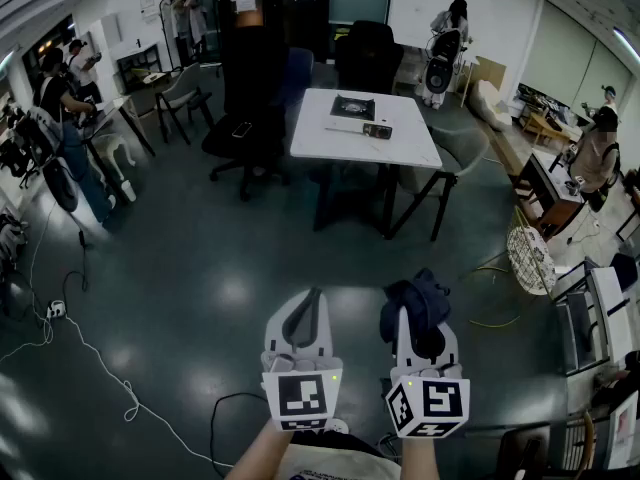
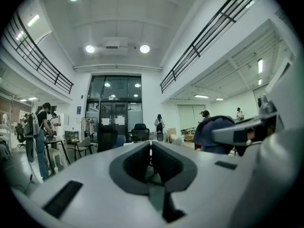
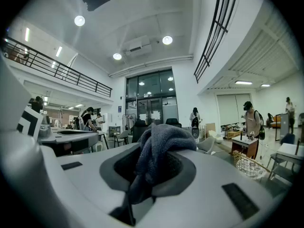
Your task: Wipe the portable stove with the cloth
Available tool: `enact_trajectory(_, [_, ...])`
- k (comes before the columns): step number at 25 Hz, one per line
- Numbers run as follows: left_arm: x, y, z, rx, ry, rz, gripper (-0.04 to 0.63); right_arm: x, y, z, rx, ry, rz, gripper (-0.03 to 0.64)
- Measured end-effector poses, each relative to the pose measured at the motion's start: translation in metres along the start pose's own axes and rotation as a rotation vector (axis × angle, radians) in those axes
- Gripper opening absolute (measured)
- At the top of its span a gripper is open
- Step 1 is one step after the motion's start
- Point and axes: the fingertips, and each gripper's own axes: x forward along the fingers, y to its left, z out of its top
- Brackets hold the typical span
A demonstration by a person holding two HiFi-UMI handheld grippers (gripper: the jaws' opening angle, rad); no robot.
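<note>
Looking steeply down, the head view shows a person holding two grippers side by side at 6 o'clock, above a dark floor [image 1: 200, 268]. The right gripper [image 1: 420, 330] is clamped on a dark blue cloth [image 1: 418, 303]. In the right gripper view the cloth is bunched between the two fingers [image 3: 185, 167], rises above their tips and droops toward 7 o'clock. The left gripper [image 1: 310, 303] has its fingers [image 2: 135, 163] lying together with only a thin slit between them, and they grip nothing. The stove [image 1: 352, 107] sits on a white table [image 1: 400, 148] at 12 o'clock, on its far half and well apart from both grippers. A black chair [image 1: 250, 98] stands beside the table at 11 o'clock. A white cable [image 1: 90, 353] trails across the floor at 8 o'clock. One person [image 1: 65, 108] stands at 10 o'clock.
</note>
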Motion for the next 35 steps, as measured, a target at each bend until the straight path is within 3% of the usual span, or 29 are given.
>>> enact_trajectory(24, [0.033, -0.021, -0.006, -0.004, 0.017, 0.03, 0.023, 0.027, -0.027, -0.011, 0.029, 0.024, 0.06, 0.075])
enact_trajectory(35, [0.108, 0.01, -0.016, -0.015, 0.014, 0.024, 0.023, 0.107, -0.034, -0.012, 0.031, 0.033, 0.053, 0.075])
